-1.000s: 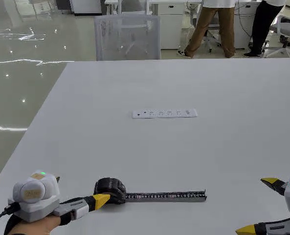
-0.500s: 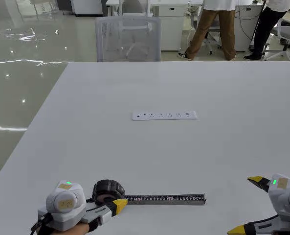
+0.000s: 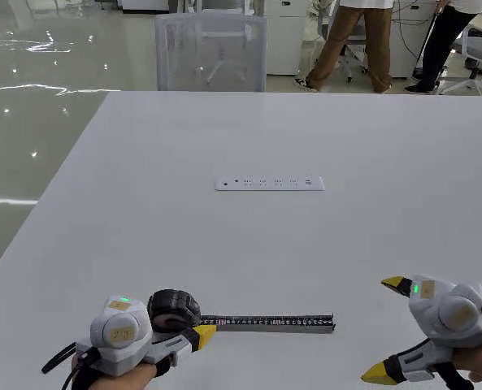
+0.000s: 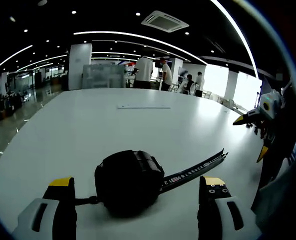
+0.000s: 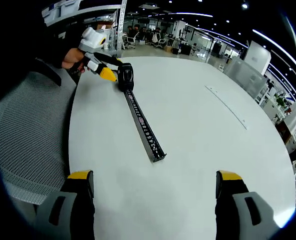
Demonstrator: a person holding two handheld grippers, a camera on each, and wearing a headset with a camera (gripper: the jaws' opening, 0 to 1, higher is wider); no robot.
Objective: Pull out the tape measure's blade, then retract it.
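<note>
- head view: on the near left of the flat white table (image 3: 249, 244) lies the round black plastic tape measure case (image 3: 174, 309), its dark marked steel blade (image 3: 269, 322) drawn out flat to the right. the left gripper (image 3: 182, 325) is released around the case, probably to steady it for retracting. the right gripper (image 3: 385, 328), near right, is spread wide and empty, apart from the blade's end. a long white power strip (image 3: 270, 184) lies farther off, mid-table.
- left gripper view: the case sits between the two yellow-tipped jaws with a gap on each side; the blade runs off right.
- right gripper view: the blade's hooked end lies ahead, between the open jaws yet clear of both, so the pull looks done and retraction remains.
</note>
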